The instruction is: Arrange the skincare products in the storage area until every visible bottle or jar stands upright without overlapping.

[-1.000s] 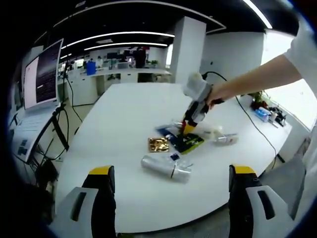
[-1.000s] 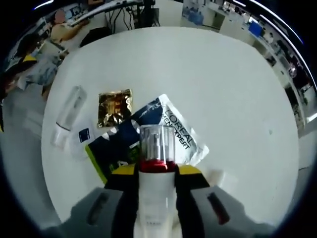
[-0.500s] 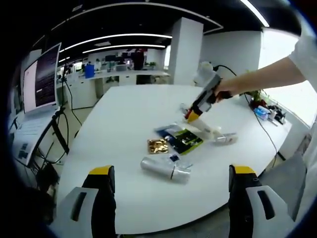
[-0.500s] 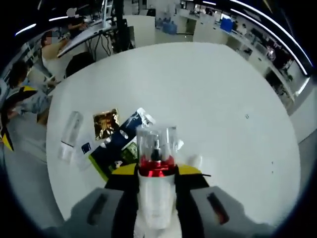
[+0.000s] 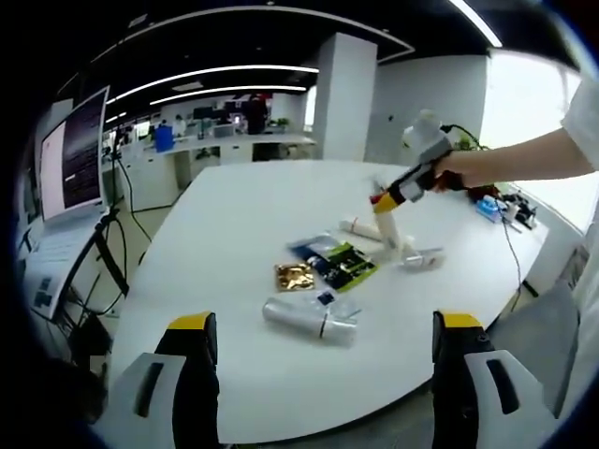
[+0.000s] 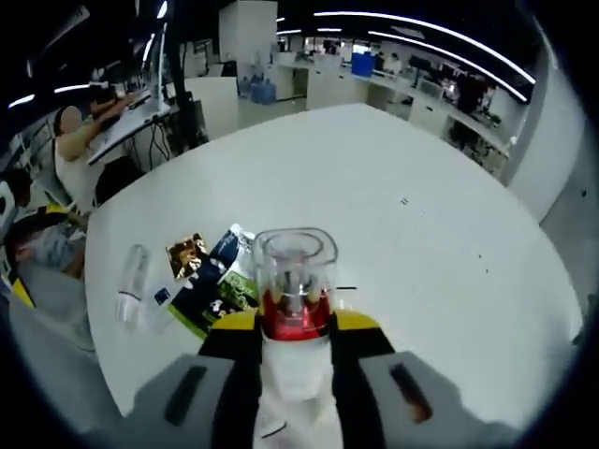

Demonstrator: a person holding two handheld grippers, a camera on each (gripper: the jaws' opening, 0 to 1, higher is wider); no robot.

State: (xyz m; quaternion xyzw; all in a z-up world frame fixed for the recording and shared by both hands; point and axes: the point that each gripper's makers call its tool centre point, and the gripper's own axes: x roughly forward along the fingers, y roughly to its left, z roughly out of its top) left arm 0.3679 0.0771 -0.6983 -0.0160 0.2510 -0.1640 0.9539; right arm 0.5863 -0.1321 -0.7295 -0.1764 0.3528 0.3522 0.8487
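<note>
My right gripper [image 6: 296,323] is shut on a white pump bottle [image 6: 295,281] with a clear cap and a red collar. In the left gripper view that gripper [image 5: 386,199] holds the bottle [image 5: 397,232] tilted above the white table [image 5: 234,215], right of the pile. A silver bottle [image 5: 309,318] lies on its side near me, also seen far left in the right gripper view [image 6: 131,281]. A gold sachet [image 5: 295,275] and blue and green sachets [image 5: 335,260] lie flat. A white tube [image 5: 360,227] and another bottle [image 5: 423,259] lie beyond. My left gripper [image 5: 326,327] is open near the table's edge.
A monitor on a stand [image 5: 75,150] is left of the table. Small items and a cable [image 5: 501,210] sit at the table's far right edge. A person sits at a desk [image 6: 70,140]. The table's far half [image 6: 421,234] is bare.
My right gripper has lifted the pump bottle up off the sachets and carried it to the right. The left gripper has not moved.
</note>
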